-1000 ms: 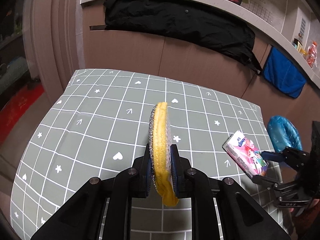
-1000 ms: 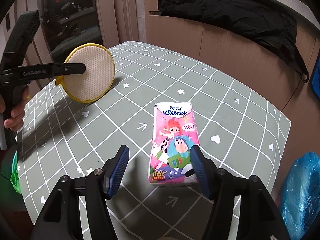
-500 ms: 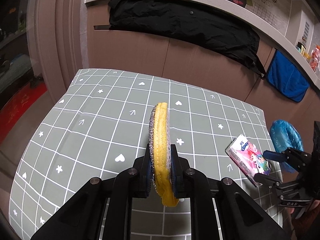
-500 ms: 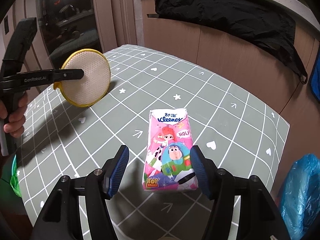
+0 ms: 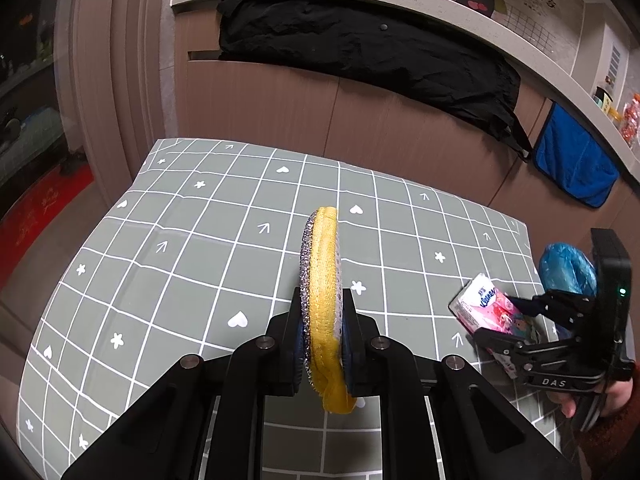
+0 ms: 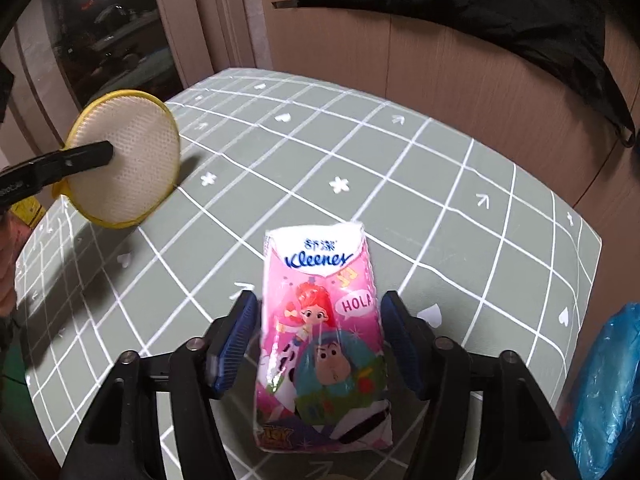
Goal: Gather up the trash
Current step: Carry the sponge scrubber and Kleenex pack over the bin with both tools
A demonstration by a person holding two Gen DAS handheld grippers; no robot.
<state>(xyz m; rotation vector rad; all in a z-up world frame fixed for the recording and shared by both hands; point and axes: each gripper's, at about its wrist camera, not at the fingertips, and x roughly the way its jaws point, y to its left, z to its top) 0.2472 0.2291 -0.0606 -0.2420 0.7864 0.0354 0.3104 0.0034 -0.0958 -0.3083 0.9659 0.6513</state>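
Note:
My left gripper (image 5: 323, 334) is shut on a round yellow scouring pad (image 5: 323, 280) held on edge above the grey checked table (image 5: 192, 240); the pad also shows in the right wrist view (image 6: 124, 164). My right gripper (image 6: 316, 344) holds a pink Kleenex tissue pack (image 6: 320, 344) between its blue pads, lifted above the table near its right edge. The left pad looks slightly apart from the pack. The pack also shows in the left wrist view (image 5: 490, 308).
A blue plastic bag (image 6: 608, 392) sits just beyond the table's right edge, also in the left wrist view (image 5: 566, 266). A brown wall panel with a black cloth (image 5: 372, 52) and a blue towel (image 5: 574, 160) stands behind the table.
The right gripper has lifted the tissue pack off the table and drawn it back toward the right edge. The left gripper with the pad has risen slightly.

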